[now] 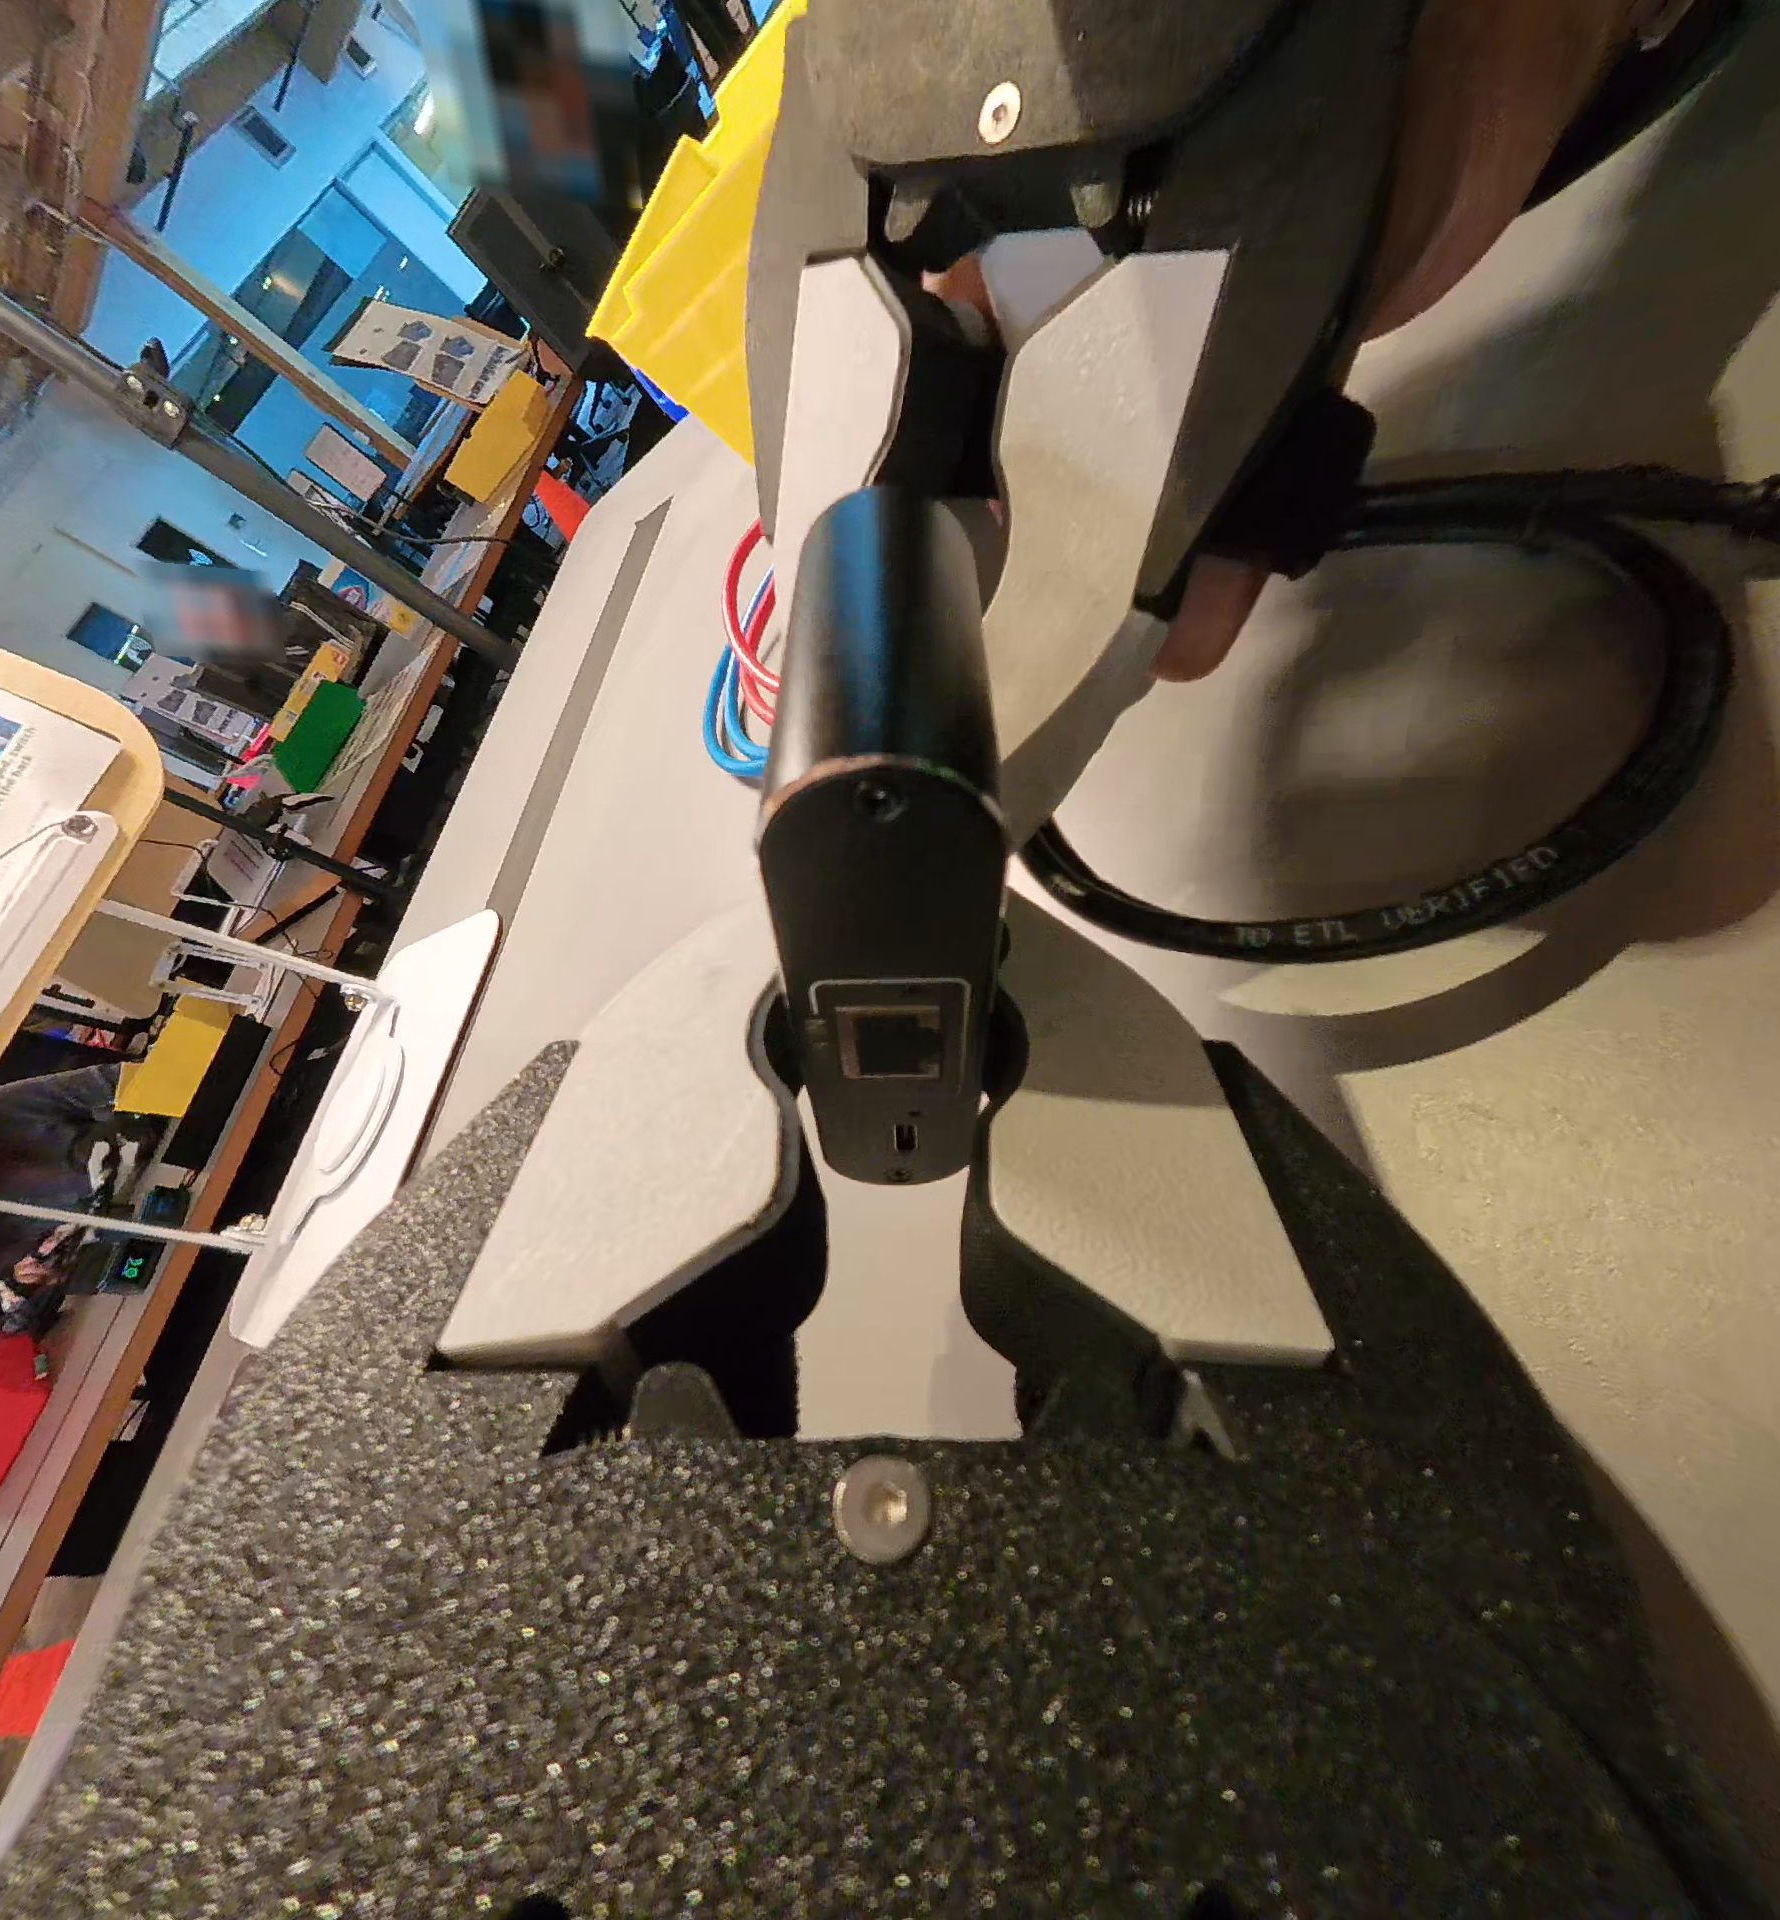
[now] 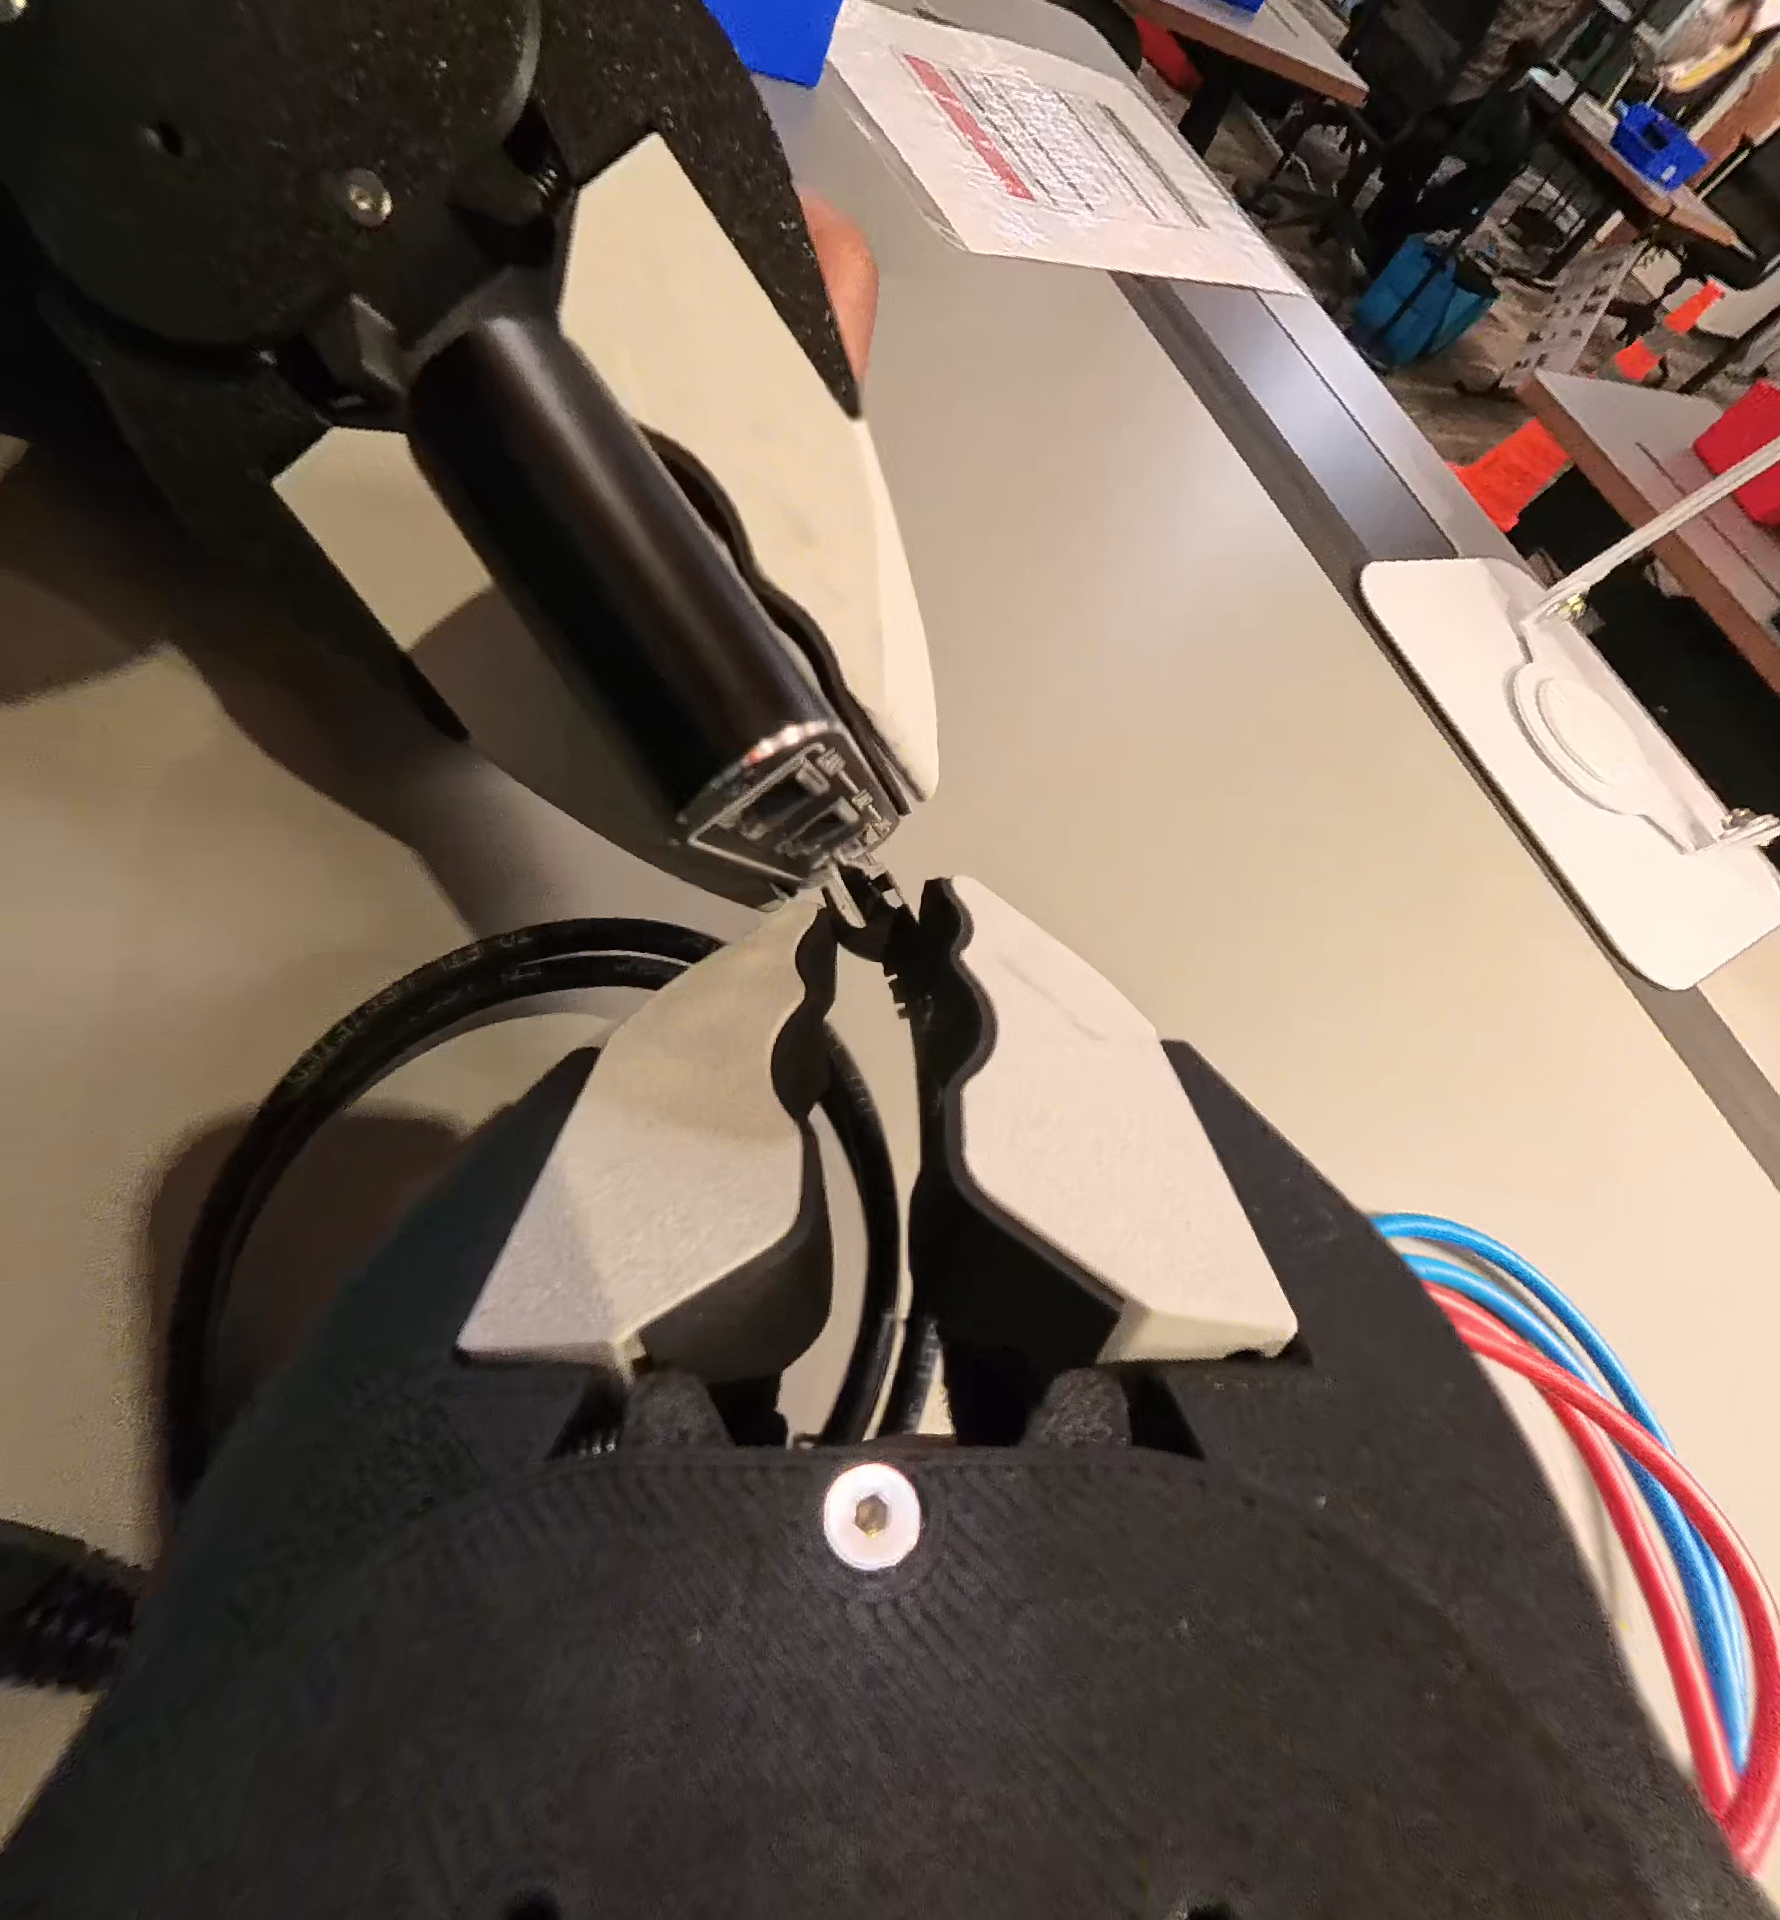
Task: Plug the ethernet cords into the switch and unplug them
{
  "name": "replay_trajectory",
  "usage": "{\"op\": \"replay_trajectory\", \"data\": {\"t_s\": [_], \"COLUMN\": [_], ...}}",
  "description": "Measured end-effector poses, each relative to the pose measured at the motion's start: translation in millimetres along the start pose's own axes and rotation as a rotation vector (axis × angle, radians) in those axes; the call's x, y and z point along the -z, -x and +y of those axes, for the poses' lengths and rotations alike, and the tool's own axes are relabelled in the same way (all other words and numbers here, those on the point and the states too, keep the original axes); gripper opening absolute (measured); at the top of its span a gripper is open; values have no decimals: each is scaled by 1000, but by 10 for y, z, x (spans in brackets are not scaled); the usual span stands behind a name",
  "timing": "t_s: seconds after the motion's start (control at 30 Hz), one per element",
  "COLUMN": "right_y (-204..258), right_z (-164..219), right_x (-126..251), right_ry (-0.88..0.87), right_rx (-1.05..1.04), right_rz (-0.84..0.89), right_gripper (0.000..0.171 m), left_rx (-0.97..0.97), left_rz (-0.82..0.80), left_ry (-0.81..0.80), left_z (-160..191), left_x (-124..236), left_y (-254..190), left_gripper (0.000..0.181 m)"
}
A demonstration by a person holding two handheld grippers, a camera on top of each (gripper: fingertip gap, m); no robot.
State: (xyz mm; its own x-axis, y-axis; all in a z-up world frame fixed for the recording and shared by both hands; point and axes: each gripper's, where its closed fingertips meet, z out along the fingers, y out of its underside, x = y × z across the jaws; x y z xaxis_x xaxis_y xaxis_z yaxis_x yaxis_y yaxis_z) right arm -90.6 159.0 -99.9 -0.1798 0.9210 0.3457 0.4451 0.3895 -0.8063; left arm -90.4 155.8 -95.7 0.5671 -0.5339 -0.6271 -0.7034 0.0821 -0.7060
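Left gripper (image 1: pixel 886 1049) is clamped on the switch (image 1: pixel 881 831), a slim black box, held off the table (image 2: pixel 1177 644) with its ported end pointing at the right gripper (image 2: pixel 870 914). The near end face shows one ethernet port (image 1: pixel 891 1039) and a small slot below it.

Right gripper's fingers are pinched narrow on the plug (image 2: pixel 865 904) of the black ethernet cord (image 2: pixel 366 1029). Plug tip sits right at the switch's ported end; can't tell if it's seated or just touching.

The black cord loops on the table under and behind the right gripper. Red and blue cords (image 2: pixel 1634 1455) lie coiled on the table on the right gripper's right side, untouched.

A white base plate (image 2: pixel 1551 769) with a thin stand sits at the table's far edge, a printed sheet (image 2: pixel 1062 156) further along it. Yellow bins (image 1: pixel 699 270) stand at the table's other end.
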Motion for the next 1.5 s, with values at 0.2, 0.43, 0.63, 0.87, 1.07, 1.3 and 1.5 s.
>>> {"op": "replay_trajectory", "data": {"t_s": [0.2,0.43,0.63,0.87,1.07,1.3,1.5], "right_y": [-3,-29,-39,-65,-73,-116,-79], "right_z": [5,7,-8,-32,-11,-16,-12], "right_x": [-1,4,16,21,10,25,15], "right_ry": [-3,9,-2,-28,-7,-7,-15], "right_rx": [-66,21,19,-55,27,30,27], "right_rz": [-17,17,7,23,58,100,66], "right_gripper": [17,16,16,16,16,16,16], "left_rx": [11,29,122,131,87,83,137], "left_rz": [7,10,40,22,13,-27,28], "left_ry": [1,18,0,0,37,50,31], "left_z": [3,20,6,5,56,40,47], "left_x": [-6,-18,-18,-19,-31,-47,-30], "left_y": [2,0,0,32,24,48,13], "left_gripper": [28,28,28,28,28,28,28]}}
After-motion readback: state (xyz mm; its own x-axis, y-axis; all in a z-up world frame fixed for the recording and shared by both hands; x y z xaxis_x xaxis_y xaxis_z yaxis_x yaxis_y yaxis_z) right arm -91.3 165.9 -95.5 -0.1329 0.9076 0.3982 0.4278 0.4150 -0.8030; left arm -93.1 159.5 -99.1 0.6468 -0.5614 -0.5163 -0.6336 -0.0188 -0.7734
